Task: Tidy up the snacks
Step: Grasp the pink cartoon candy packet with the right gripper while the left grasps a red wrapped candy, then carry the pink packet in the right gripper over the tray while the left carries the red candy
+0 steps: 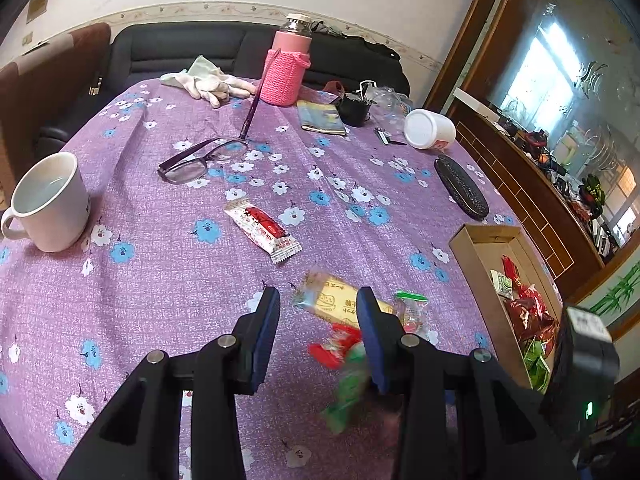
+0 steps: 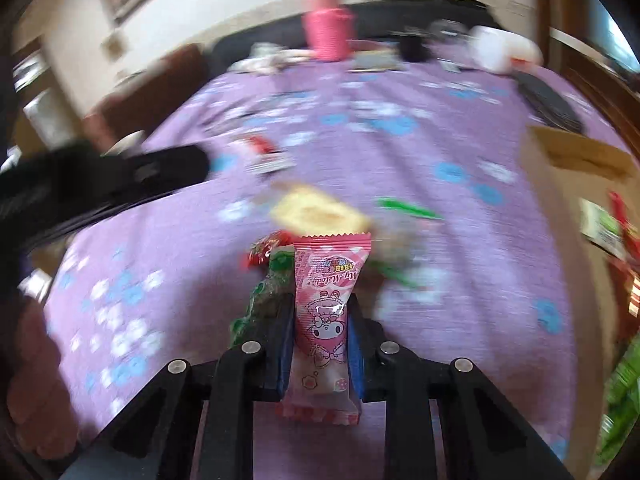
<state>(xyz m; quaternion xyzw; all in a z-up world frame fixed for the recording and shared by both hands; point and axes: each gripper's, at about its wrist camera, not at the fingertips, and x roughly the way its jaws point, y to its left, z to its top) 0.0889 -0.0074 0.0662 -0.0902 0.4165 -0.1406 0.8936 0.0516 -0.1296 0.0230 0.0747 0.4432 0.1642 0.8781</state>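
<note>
In the right wrist view my right gripper [image 2: 320, 300] is shut on a pink cartoon-print snack packet [image 2: 326, 312], which stands upright between the pads above the purple flowered tablecloth [image 2: 440, 280]. My left gripper [image 1: 318, 294] is open over a yellow cracker packet [image 1: 336, 298]. A blurred red and green candy [image 1: 340, 360] lies by its right finger and is not pinched. A red-and-white packet [image 1: 262, 230] lies further out. A clear candy with green ends [image 1: 412, 308] lies towards the cardboard box [image 1: 488, 236], which holds red and green snacks.
A white mug [image 1: 48, 204] stands at the left, and glasses [image 1: 200, 160] lie mid-table. At the far edge are a pink bottle [image 1: 286, 68], white gloves [image 1: 208, 82] and a tipped white jar [image 1: 428, 128]. A black case [image 1: 460, 188] lies beyond the box.
</note>
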